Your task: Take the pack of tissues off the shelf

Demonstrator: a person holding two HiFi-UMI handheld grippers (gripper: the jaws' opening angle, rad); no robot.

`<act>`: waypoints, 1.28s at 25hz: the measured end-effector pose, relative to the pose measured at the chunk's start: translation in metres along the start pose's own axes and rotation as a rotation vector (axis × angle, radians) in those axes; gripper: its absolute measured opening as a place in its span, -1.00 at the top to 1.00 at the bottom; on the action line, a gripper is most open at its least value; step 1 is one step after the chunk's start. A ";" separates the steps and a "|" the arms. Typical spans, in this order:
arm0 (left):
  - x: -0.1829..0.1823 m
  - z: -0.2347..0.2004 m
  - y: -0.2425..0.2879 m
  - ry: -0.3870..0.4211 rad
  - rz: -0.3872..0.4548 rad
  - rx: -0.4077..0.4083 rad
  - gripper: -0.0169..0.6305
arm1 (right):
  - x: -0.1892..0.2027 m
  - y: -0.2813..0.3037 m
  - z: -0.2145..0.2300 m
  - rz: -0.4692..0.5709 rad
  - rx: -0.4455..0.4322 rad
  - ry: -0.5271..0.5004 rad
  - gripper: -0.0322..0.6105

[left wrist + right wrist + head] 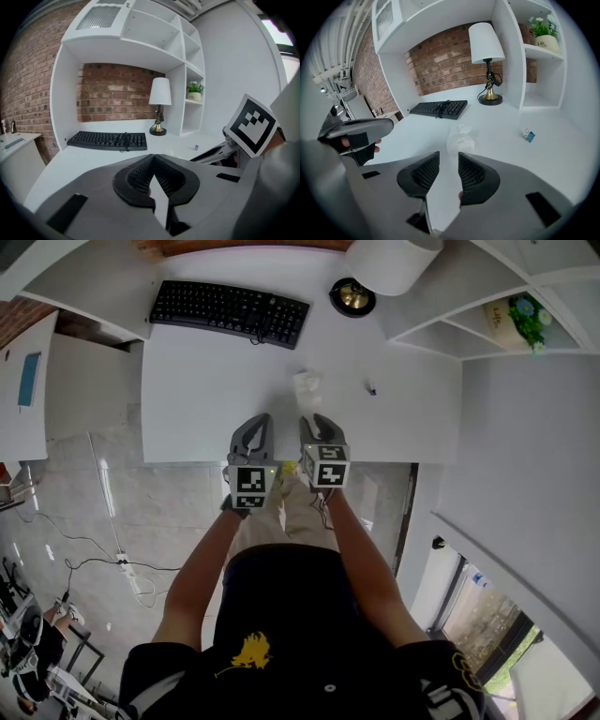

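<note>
Right gripper [449,158] jaws apart, nothing between them. Tissue pack [459,139] on desk [417,136] just beyond tips, in line with gap, not touching. Left gripper [152,158] jaws closed, empty — just left of right one, at near desk edge. Clip [529,136] right of pack; keyboard [439,108], lamp [487,51] far; plant [543,26] on shelf [539,50] far right.

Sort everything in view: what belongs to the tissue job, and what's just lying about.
Job: pack of tissues, on the desk; shelf; right tool, open, empty.
Lying about: keyboard, lamp, binder clip, potted plant.
</note>
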State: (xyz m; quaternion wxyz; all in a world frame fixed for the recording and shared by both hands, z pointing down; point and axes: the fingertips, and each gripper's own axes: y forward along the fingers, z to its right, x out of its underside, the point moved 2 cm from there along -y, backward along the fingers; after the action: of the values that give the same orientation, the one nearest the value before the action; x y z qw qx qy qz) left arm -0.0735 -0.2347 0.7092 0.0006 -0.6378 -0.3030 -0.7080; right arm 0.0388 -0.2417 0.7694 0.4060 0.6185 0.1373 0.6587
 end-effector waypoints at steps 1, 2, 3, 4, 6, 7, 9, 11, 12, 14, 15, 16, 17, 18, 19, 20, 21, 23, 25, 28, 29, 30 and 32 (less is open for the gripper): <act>-0.003 -0.002 -0.004 -0.001 0.000 -0.001 0.89 | -0.003 -0.004 -0.002 0.008 0.002 0.010 0.54; -0.006 -0.005 -0.008 -0.001 0.002 -0.004 0.89 | -0.007 -0.007 -0.004 0.018 0.004 0.021 0.52; -0.011 -0.008 -0.010 -0.003 0.005 -0.010 0.89 | -0.012 -0.011 -0.005 0.029 0.004 0.029 0.52; -0.017 -0.010 -0.010 -0.008 0.011 -0.018 0.89 | -0.019 -0.014 -0.006 0.041 0.005 0.032 0.51; -0.032 -0.013 -0.009 -0.022 0.035 -0.030 0.89 | -0.034 -0.021 -0.006 0.066 0.003 0.019 0.51; -0.040 -0.013 -0.008 -0.025 0.048 -0.033 0.89 | -0.042 -0.025 -0.006 0.080 0.002 0.009 0.52; -0.054 -0.014 -0.007 -0.024 0.068 -0.036 0.89 | -0.057 -0.031 -0.007 0.106 0.001 -0.010 0.52; -0.067 -0.015 -0.007 -0.028 0.081 -0.040 0.89 | -0.069 -0.037 -0.007 0.128 0.008 -0.022 0.52; -0.073 -0.016 -0.007 -0.033 0.090 -0.044 0.89 | -0.075 -0.039 -0.006 0.140 0.014 -0.023 0.54; -0.086 -0.018 -0.006 -0.041 0.111 -0.050 0.89 | -0.089 -0.041 -0.004 0.165 0.025 -0.020 0.58; -0.092 -0.018 -0.005 -0.040 0.122 -0.049 0.89 | -0.097 -0.042 -0.003 0.177 0.029 -0.021 0.60; -0.098 -0.019 -0.005 -0.036 0.131 -0.046 0.89 | -0.105 -0.043 -0.003 0.189 0.033 -0.025 0.61; -0.104 -0.019 -0.004 -0.030 0.138 -0.042 0.89 | -0.113 -0.044 -0.003 0.202 0.036 -0.030 0.63; -0.108 -0.019 -0.005 -0.025 0.142 -0.039 0.89 | -0.121 -0.047 -0.004 0.215 0.039 -0.035 0.64; -0.113 -0.020 -0.006 -0.022 0.145 -0.039 0.89 | -0.128 -0.049 -0.004 0.229 0.040 -0.040 0.66; -0.117 -0.021 -0.007 -0.018 0.150 -0.043 0.89 | -0.136 -0.052 -0.004 0.243 0.041 -0.046 0.68; -0.123 -0.023 -0.008 -0.015 0.157 -0.049 0.89 | -0.144 -0.055 -0.004 0.255 0.043 -0.051 0.68; -0.138 -0.030 -0.007 -0.004 0.181 -0.067 0.89 | -0.162 -0.060 -0.001 0.279 0.050 -0.065 0.73; -0.154 -0.036 -0.004 0.009 0.210 -0.079 0.89 | -0.181 -0.069 0.006 0.317 0.064 -0.085 0.80; -0.177 -0.045 -0.005 0.031 0.247 -0.086 0.89 | -0.205 -0.086 0.007 0.384 0.074 -0.111 0.89; -0.184 -0.048 -0.006 0.039 0.259 -0.089 0.89 | -0.212 -0.091 0.007 0.406 0.073 -0.114 0.89; -0.191 -0.050 -0.007 0.043 0.270 -0.091 0.89 | -0.219 -0.096 0.007 0.425 0.071 -0.118 0.89; -0.204 -0.052 -0.007 0.034 0.288 -0.091 0.89 | -0.234 -0.107 0.008 0.459 0.071 -0.139 0.89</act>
State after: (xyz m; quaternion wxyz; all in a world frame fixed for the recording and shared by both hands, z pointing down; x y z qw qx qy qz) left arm -0.0856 -0.3300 0.5222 0.0785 -0.6619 -0.1758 -0.7244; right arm 0.0631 -0.3415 0.5334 0.2322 0.6912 -0.0121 0.6843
